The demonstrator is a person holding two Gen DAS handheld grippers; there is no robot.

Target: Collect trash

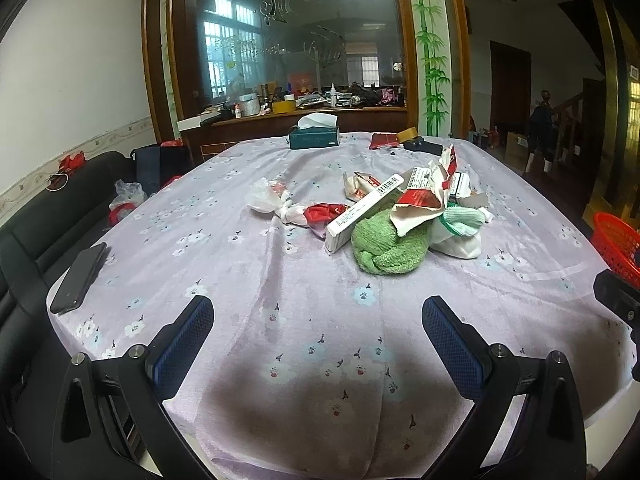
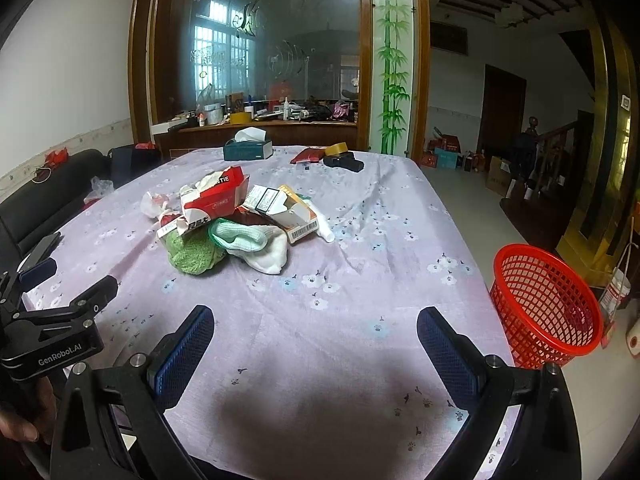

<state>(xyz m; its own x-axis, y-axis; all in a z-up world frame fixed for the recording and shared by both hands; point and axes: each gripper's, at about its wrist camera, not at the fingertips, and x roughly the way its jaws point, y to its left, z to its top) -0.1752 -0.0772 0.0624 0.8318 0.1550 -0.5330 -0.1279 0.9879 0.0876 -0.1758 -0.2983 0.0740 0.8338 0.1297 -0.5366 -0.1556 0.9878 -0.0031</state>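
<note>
A heap of trash lies mid-table on a lilac flowered cloth (image 1: 248, 280): a long white carton (image 1: 362, 212), a torn red-and-white box (image 1: 424, 196), a green cloth (image 1: 388, 246), a mint-and-white sock bundle (image 1: 460, 224) and white plastic wrappers (image 1: 272, 200). The right wrist view shows the same heap: the red box (image 2: 212, 198), the green cloth (image 2: 192, 252), the sock bundle (image 2: 256, 246) and an orange-and-white carton (image 2: 292, 210). A red mesh basket (image 2: 546, 306) stands on the floor right of the table. My left gripper (image 1: 318, 322) and right gripper (image 2: 316, 328) are open, empty, near the front edge.
A black phone (image 1: 78, 278) lies at the table's left edge. A teal tissue box (image 1: 314, 136), a red packet (image 1: 384, 141), a tape roll (image 1: 408, 134) and a black object (image 1: 422, 146) sit at the far end. A black sofa (image 1: 52, 208) runs along the left.
</note>
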